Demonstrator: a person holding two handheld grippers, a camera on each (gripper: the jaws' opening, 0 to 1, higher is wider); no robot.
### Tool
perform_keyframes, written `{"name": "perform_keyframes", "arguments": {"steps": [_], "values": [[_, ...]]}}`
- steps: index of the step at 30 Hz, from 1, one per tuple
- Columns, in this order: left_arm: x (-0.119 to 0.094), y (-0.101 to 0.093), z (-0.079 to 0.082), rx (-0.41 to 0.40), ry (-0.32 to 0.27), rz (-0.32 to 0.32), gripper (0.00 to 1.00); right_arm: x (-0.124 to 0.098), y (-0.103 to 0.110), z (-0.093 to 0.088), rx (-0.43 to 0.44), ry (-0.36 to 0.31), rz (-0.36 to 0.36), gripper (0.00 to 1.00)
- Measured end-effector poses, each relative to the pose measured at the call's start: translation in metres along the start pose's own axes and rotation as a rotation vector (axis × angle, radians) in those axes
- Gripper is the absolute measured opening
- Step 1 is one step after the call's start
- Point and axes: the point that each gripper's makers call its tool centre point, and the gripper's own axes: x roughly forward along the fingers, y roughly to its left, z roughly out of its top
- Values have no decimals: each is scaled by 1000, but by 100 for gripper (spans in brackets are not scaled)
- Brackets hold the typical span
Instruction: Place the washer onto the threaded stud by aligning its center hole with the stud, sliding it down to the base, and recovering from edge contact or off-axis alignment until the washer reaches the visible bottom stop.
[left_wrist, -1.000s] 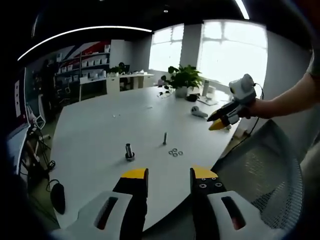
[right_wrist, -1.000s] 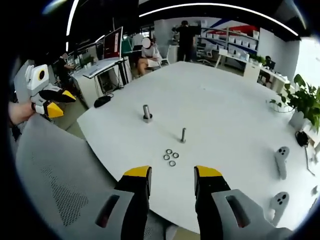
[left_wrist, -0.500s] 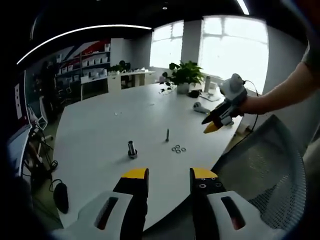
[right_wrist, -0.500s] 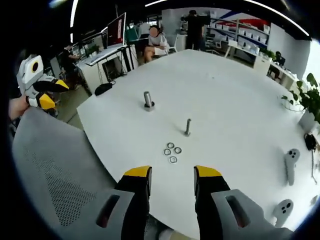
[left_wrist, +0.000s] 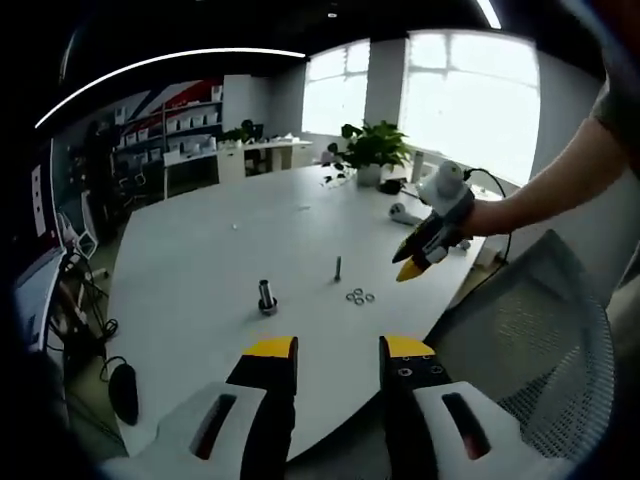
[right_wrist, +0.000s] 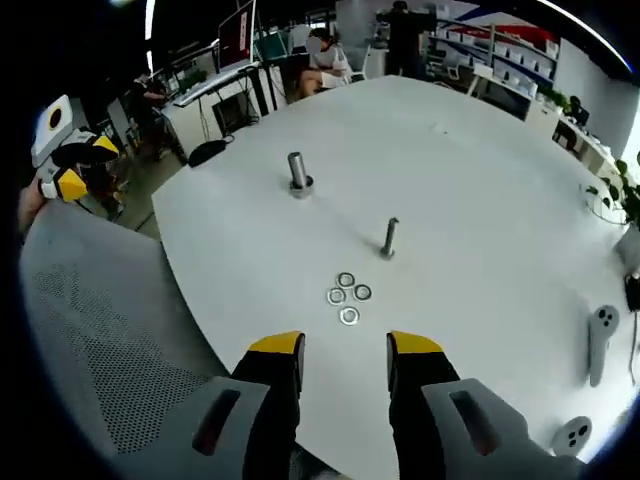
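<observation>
Right gripper view — the open, empty right gripper hangs just short of the washers, the upright stud beyond them — nearer than the left gripper.

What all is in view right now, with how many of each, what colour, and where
Table: one, white, rounded, holding all the parts.
Washers: four, silver, clustered flat near the table's front edge.
Thin stud: one, metal, upright just beyond the washers.
Thick stud: one, metal, upright on a round base, farther back.
Controllers: two, white, at the table's right edge.
Plant: one, green, potted, far end by the windows.
Mesh chair: one, grey, beside the table.
Right gripper: yellow-tipped, open, above the washers.
Left gripper: yellow-tipped, open, off the table edge.
</observation>
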Motion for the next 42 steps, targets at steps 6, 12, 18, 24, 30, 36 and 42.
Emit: {"name": "perform_keyframes", "arguments": {"steps": [6,12,18,24,30,36,42], "values": [[0,-1,-3,-5,13,-9,30,11,-1,2,-28,32,12,34],[0,1,-1,-20,3,-5,30,23,-5,-4,-40,80,22,34],[0,1,-1,-16,3,-2,30,32,-7,-10,-52,120,31,34],[0,1,-2,-19,5,-1,29,39,-1,-12,-44,145,58,31],[-1,2,-3,-19,6,1,29,45,-2,-9,-61,168,56,31],[-2,3,-1,-20,-1,4,29,52,-4,-10,-72,194,57,31],[-2,3,-1,-23,0,4,29,58,-2,-17,-138,245,64,29]]}}
